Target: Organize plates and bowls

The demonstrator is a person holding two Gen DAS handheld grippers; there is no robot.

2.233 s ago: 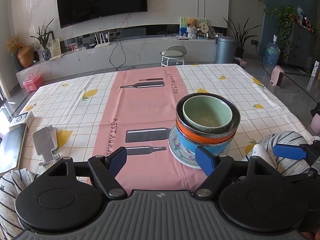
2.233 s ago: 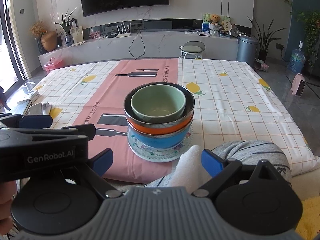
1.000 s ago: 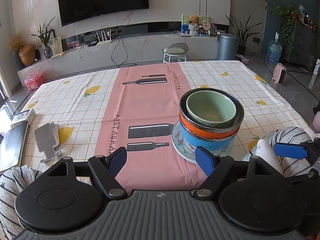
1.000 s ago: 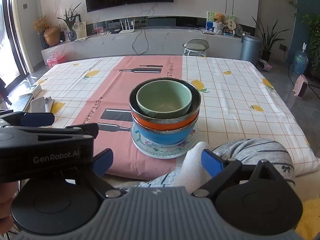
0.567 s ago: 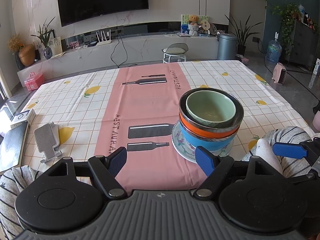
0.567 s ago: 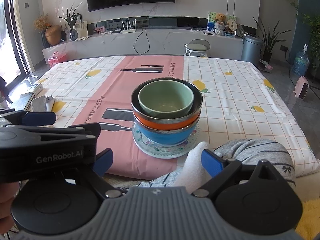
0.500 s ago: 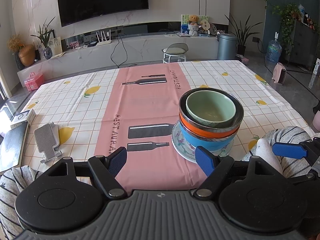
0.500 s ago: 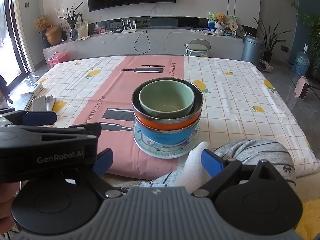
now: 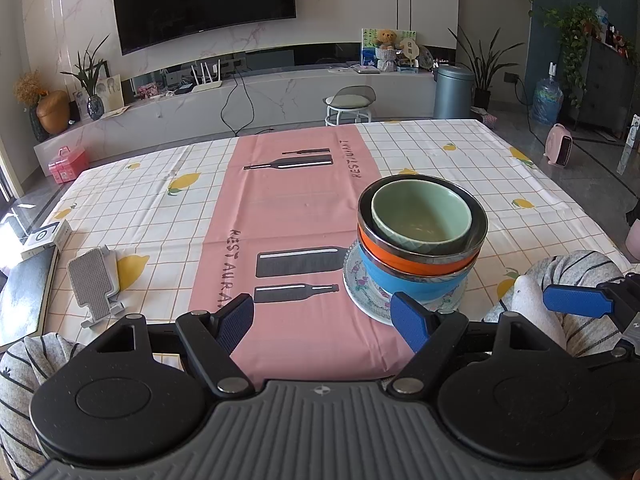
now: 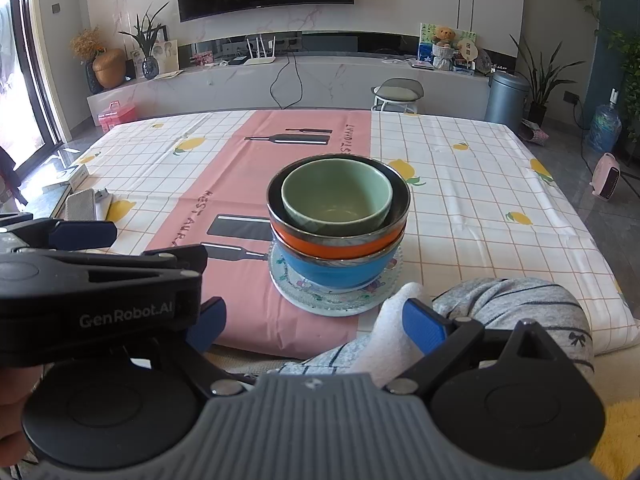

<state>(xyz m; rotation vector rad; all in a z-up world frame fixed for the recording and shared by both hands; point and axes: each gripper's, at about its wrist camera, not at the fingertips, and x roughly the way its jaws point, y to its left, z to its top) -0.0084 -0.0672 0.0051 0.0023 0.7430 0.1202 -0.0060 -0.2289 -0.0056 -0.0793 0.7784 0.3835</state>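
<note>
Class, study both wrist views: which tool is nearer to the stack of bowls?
Right, though only narrowly. The right tool faces the stack of bowls head-on, just short of it. The left tool is also short of it, with the stack off to its right.

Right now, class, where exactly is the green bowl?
The green bowl sits at the top of the stack, nested inside the orange bowl, near the table's front edge where the pink runner meets the checked cloth.

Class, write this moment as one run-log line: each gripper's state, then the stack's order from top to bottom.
left gripper: open, empty | right gripper: open, empty | stack: green bowl > orange bowl > blue bowl > floral plate
</note>
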